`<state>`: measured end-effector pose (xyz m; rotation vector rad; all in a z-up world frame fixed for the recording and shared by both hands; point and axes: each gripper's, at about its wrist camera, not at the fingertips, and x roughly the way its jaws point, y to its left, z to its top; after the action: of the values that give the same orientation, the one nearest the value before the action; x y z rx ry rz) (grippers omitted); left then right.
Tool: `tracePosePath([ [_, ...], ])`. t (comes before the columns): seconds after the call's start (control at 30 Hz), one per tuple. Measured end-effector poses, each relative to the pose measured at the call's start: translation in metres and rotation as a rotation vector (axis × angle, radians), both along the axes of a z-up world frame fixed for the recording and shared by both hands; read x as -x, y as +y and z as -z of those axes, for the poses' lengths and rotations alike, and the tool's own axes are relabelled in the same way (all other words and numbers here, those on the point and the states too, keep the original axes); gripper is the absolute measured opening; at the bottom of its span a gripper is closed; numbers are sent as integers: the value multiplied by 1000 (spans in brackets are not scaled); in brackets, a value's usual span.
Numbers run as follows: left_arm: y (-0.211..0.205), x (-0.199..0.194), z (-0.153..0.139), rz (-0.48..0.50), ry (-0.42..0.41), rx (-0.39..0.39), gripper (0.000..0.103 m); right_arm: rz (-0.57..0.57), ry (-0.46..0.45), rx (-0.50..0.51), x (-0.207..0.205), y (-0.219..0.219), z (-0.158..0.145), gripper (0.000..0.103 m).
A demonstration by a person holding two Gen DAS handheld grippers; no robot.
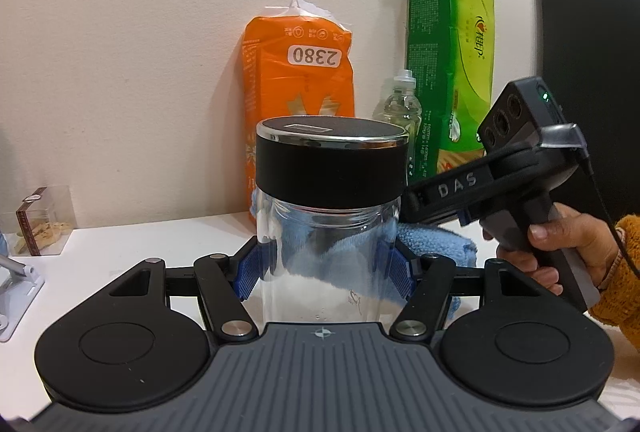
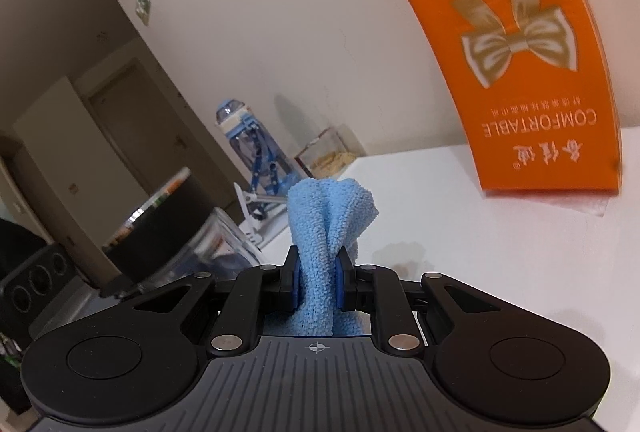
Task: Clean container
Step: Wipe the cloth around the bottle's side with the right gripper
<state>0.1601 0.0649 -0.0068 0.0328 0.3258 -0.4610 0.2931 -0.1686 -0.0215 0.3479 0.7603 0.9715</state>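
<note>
My left gripper (image 1: 326,268) clamps the clear jar (image 1: 328,264) at frame centre, steadying it upright on the table (image 1: 120,252) — lid (image 1: 332,160) still on. My right gripper (image 2: 318,272) pinches the blue cloth (image 2: 324,232) — bunched, ready for wiping the glass.

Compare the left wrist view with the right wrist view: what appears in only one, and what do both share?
Only the left wrist view shows the left gripper closed on the clear jar, a green package, a plastic bottle and the person's hand on the other gripper's handle.

Only the right wrist view shows the right gripper pinching the blue cloth, a blue-capped bottle and a doorway at far left.

Both show the jar's black lid, the cloth, the orange package, the clear box and the white table.
</note>
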Motion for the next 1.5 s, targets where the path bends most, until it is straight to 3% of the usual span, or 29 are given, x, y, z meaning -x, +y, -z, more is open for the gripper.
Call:
tracePosePath([
  [0.7,2,7,1,18,1,2,79,30,88,153,19,6,36,15],
  [1.23,4,7,0,24,0,3,79,56,61,87,26,-2,4,15],
  [1.5,4,7,0,26,1,2,79,61,5,53,27,1,-21,15],
])
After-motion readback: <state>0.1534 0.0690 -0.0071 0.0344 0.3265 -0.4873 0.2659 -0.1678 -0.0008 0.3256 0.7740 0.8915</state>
